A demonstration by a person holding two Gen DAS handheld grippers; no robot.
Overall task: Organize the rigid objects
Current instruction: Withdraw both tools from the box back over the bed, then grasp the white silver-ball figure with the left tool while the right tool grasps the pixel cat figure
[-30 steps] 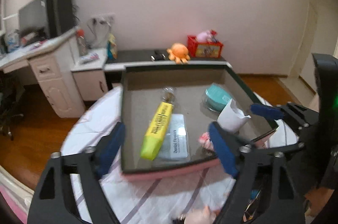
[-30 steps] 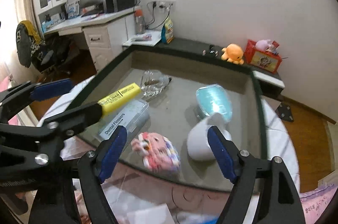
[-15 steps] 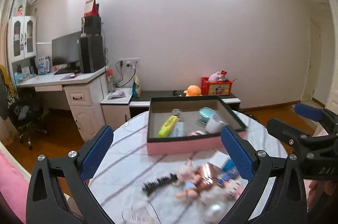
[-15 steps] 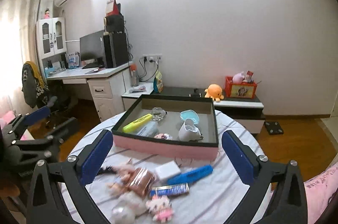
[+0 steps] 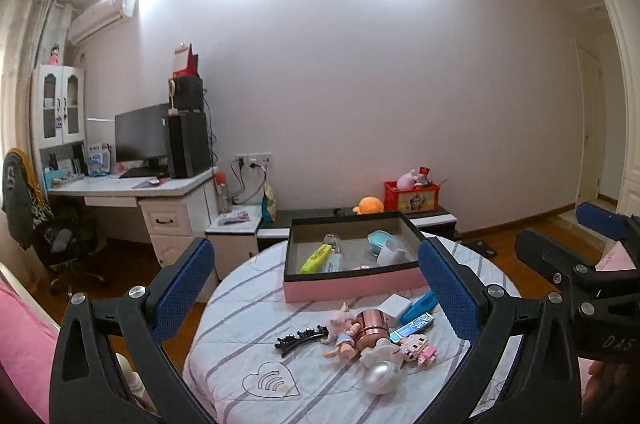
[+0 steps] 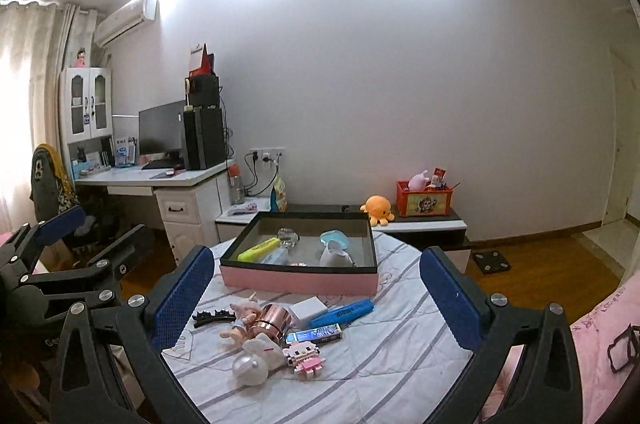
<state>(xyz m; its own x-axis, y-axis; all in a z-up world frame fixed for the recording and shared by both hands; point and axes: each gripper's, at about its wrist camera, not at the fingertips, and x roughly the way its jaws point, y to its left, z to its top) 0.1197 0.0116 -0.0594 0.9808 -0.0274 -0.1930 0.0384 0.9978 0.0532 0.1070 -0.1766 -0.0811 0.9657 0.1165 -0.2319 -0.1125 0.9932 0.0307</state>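
From the left wrist, our left claw [image 5: 316,284] gapes wide and empty; loose toys cluster at 5 o'clock, the pink box [image 5: 352,274] beyond. From the right wrist, our right claw [image 6: 316,298] gapes likewise; the round copper tin [image 6: 269,321] could roll off the worktop [image 6: 384,376] if nudged.

A white desk [image 6: 160,180] stands against the pale wall [image 6: 400,84] at the left, carrying a dark monitor [image 6: 160,132] and a black tower [image 6: 204,138]. Left of the desk sits a glass-doored cabinet [image 6: 86,102], with an air conditioner [image 6: 124,18] mounted above. Right of the desk runs a low dark-topped bench [image 6: 420,220]. The wooden floor [image 6: 540,260] stretches beyond, and ceiling light glares brightly overhead.
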